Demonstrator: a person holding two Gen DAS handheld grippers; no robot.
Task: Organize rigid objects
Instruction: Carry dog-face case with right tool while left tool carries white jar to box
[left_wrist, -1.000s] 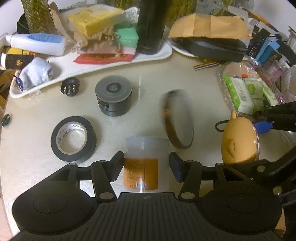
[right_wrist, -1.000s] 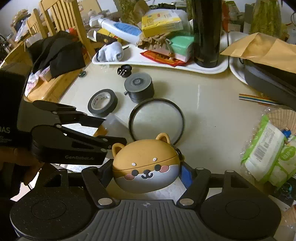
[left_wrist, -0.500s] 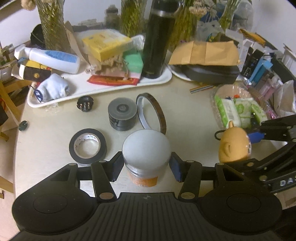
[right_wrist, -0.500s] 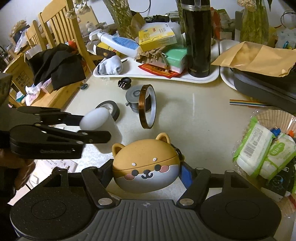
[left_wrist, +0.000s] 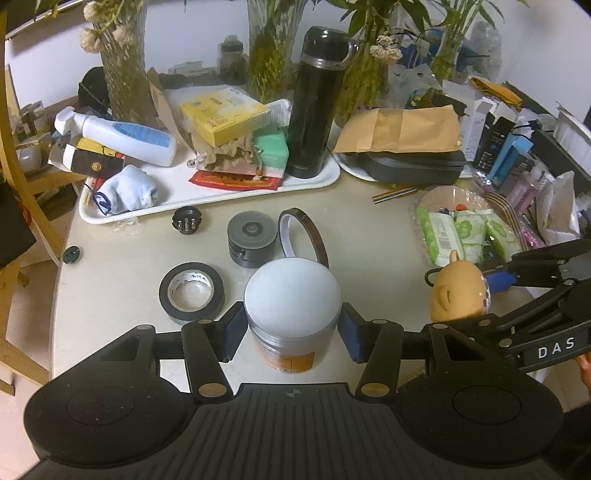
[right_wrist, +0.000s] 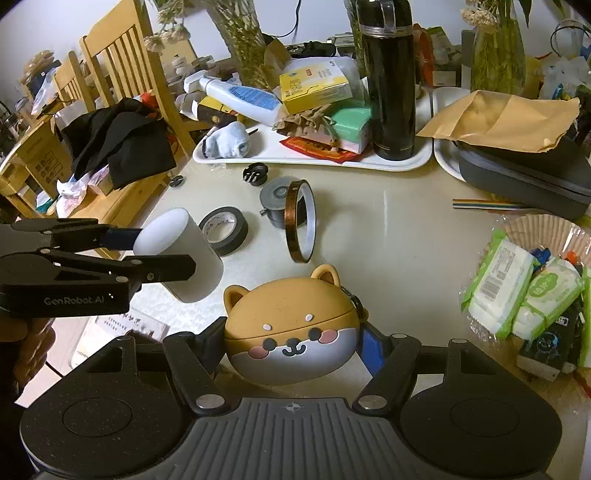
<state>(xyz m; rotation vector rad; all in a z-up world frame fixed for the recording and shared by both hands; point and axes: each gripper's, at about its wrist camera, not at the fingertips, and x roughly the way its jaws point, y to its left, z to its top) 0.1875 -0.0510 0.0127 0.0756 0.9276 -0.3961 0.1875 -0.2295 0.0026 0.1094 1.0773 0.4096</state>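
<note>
The left gripper (left_wrist: 291, 325) is pinching a white-lidded jar (left_wrist: 291, 295) above the table (left_wrist: 369, 240); the right gripper (right_wrist: 291, 343) is clamping a dog-faced case (right_wrist: 291, 325) near the table's front edge.

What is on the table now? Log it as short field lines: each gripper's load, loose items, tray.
left gripper: shut on white-lidded jar, lifted off the table
right gripper: shut on dog-face case
loose on table: black tape roll, grey round case, amber tape ring on edge, small black plug
white tray: black flask upright, yellow box, lotion bottle
</note>
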